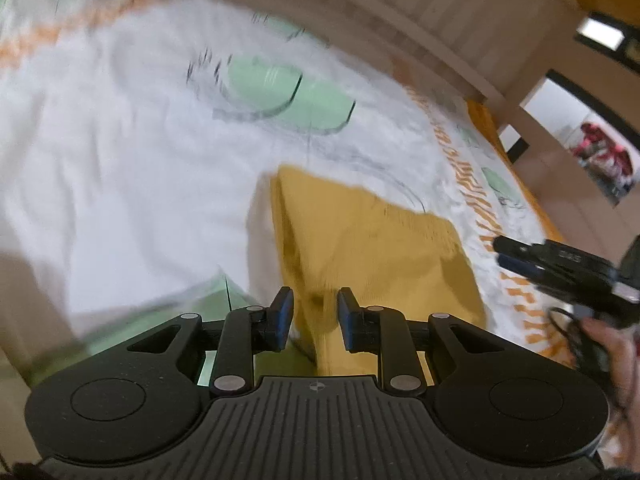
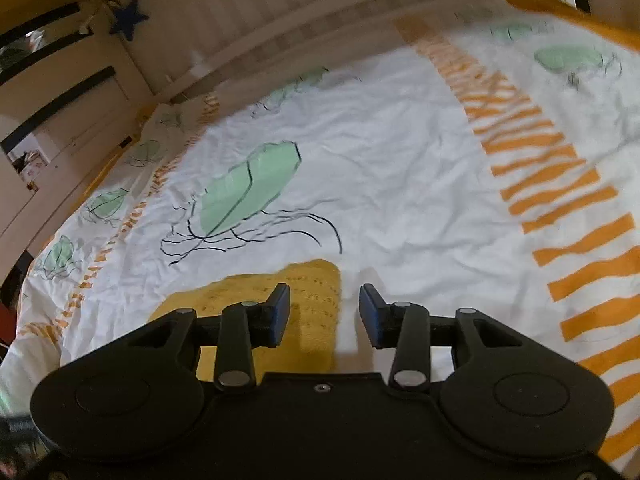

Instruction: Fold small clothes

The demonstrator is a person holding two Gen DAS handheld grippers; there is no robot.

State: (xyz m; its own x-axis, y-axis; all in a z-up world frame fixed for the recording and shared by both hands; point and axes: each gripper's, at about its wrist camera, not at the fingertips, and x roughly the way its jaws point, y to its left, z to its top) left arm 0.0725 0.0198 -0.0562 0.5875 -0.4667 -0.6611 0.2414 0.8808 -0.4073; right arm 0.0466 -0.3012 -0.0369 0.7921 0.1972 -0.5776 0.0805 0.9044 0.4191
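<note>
A small mustard-yellow garment lies on a bed covered by a white sheet printed with pale green leaf shapes, thin black scribbled lines and bands of orange stripes. In the left wrist view the left gripper points down at the near part of the garment, its two blue-padded fingers standing a little apart with yellow cloth showing in the gap between them; the view is blurred, and the pads do not appear to press on the cloth, so the jaws read as loosely open over the fabric and not clamped on it. The garment seems to be doubled over, with a raised fold running from its far corner down toward the left gripper, though the blur hides the details. At the right edge of that view the right gripper reaches in over the striped band of the sheet, with part of a hand behind it. In the right wrist view the right gripper hovers low over the sheet with its fingers clearly spread; the rounded edge of the garment lies under the left finger and partway into the gap, while the right finger is over bare white sheet, and nothing is gripped. A wooden slatted headboard runs along the far side of the bed, and a dark blue star hangs beside it.
</note>
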